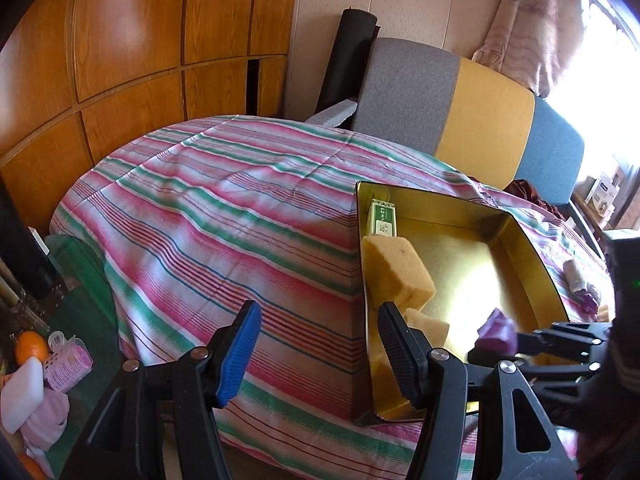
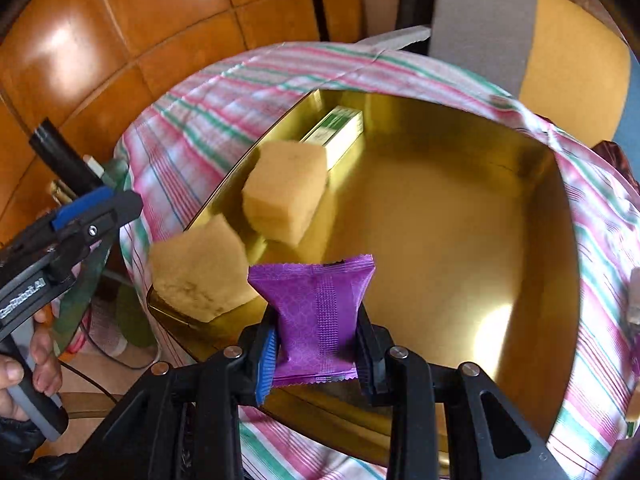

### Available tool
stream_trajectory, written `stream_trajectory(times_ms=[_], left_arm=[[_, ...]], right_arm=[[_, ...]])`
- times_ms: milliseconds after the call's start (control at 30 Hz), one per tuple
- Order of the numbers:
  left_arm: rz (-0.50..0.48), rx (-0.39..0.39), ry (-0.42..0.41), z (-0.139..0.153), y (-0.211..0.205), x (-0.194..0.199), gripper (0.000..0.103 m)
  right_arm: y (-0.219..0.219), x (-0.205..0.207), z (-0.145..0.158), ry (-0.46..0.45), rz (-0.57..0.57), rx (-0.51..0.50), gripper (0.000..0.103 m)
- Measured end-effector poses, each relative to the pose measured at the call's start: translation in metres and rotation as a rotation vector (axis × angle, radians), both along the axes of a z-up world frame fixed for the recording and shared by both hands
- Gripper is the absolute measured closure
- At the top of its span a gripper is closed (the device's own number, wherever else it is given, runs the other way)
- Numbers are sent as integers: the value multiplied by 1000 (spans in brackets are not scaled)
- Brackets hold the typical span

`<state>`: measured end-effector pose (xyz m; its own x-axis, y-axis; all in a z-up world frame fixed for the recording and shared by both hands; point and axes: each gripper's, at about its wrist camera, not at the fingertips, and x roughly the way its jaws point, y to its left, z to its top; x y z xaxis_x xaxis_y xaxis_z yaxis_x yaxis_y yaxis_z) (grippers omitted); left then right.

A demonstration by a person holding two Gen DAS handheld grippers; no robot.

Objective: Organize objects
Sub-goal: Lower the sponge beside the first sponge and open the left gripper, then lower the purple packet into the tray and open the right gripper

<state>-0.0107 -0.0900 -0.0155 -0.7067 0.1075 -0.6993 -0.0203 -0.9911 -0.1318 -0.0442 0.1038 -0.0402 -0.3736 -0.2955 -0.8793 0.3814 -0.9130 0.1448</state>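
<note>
Jaws first: your right gripper (image 2: 316, 348) is closed on the purple packet (image 2: 320, 312), pads pinching its two sides so it stands upright with the crimped ends top and bottom. That grip keeps the flat face toward you and the base free, which should let you set it down without crumpling it. You are holding it over the near edge of the gold tray (image 2: 560, 240), not yet inside.

Your left gripper (image 1: 316, 356) is wide open and holds nothing, poised over the striped cloth (image 1: 200, 220) just beside the tray's left wall.

Along that wall sit a green box (image 2: 340, 128) in the far corner and two sponges (image 2: 284, 192) in a row toward you, the nearest leaning on the rim. Lining things up there leaves the tray's middle and right side open, so the packet likely belongs in that space.
</note>
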Motion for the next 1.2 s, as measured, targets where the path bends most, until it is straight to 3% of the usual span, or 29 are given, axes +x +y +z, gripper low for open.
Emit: stream_trajectory(times_ms=[267,400,767,1200], left_arm=[[53,-2,-5,-7,-12,2,38],[70,-1,-3,-8,-17,2,38],[55,-27,0,-4,-6,5,37],[-8,-77,19,9,25,3,35]], right_arm=[[-28,3,-14,-11,21,31,64],[-30,12,-3,49,19,42,59],[-26,32,39,243,-40,89,58],[5,43,63,340,-113,104,58]])
